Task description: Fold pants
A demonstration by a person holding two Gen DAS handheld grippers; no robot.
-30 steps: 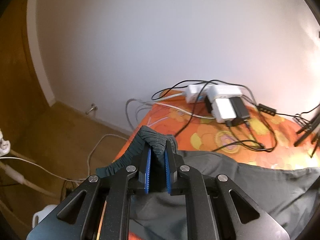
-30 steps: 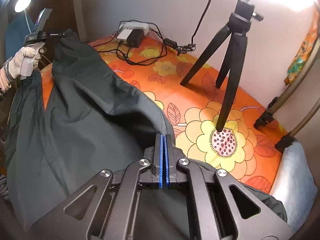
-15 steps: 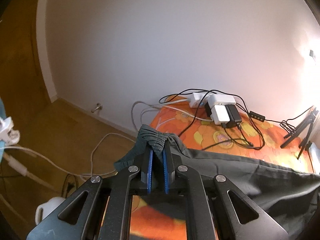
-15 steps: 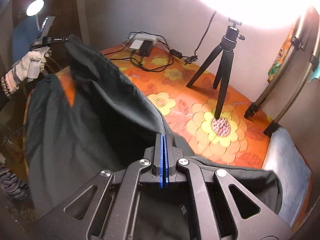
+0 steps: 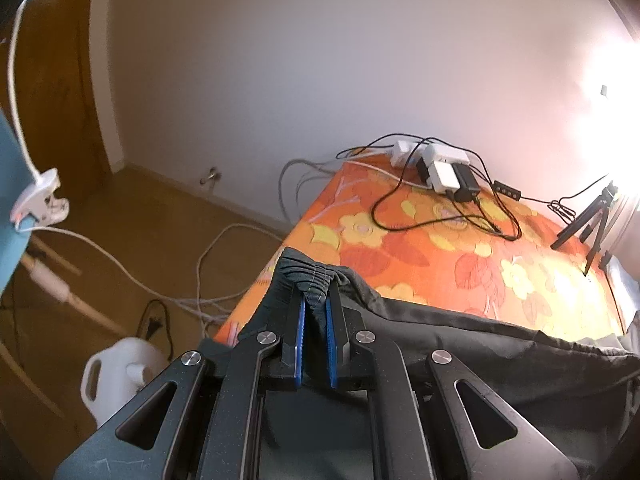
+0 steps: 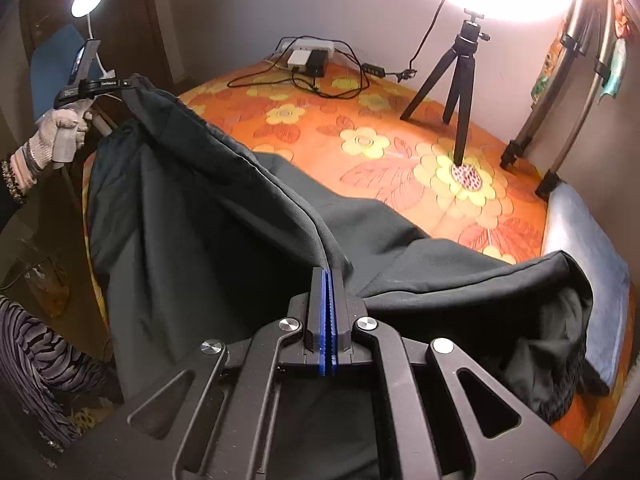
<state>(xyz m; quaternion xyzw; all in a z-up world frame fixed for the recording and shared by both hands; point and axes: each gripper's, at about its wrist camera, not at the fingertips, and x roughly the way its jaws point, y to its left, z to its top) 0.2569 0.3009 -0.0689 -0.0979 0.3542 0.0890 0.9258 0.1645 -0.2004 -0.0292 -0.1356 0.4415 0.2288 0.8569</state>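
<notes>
My left tool [image 5: 315, 300] pinches the gathered waistband of the dark pants [image 6: 208, 216] at lower centre; my right tool [image 6: 328, 276] clamps another edge of them. They hang stretched between both tools above the orange flowered bed [image 6: 360, 120], a tripod [image 6: 460, 80] upper right

Two close wrist views look down along each gripper across the flowered bed [image 5: 440, 264], sharing the power strip [image 6: 310, 45] and tripod [image 6: 460, 76].
</notes>
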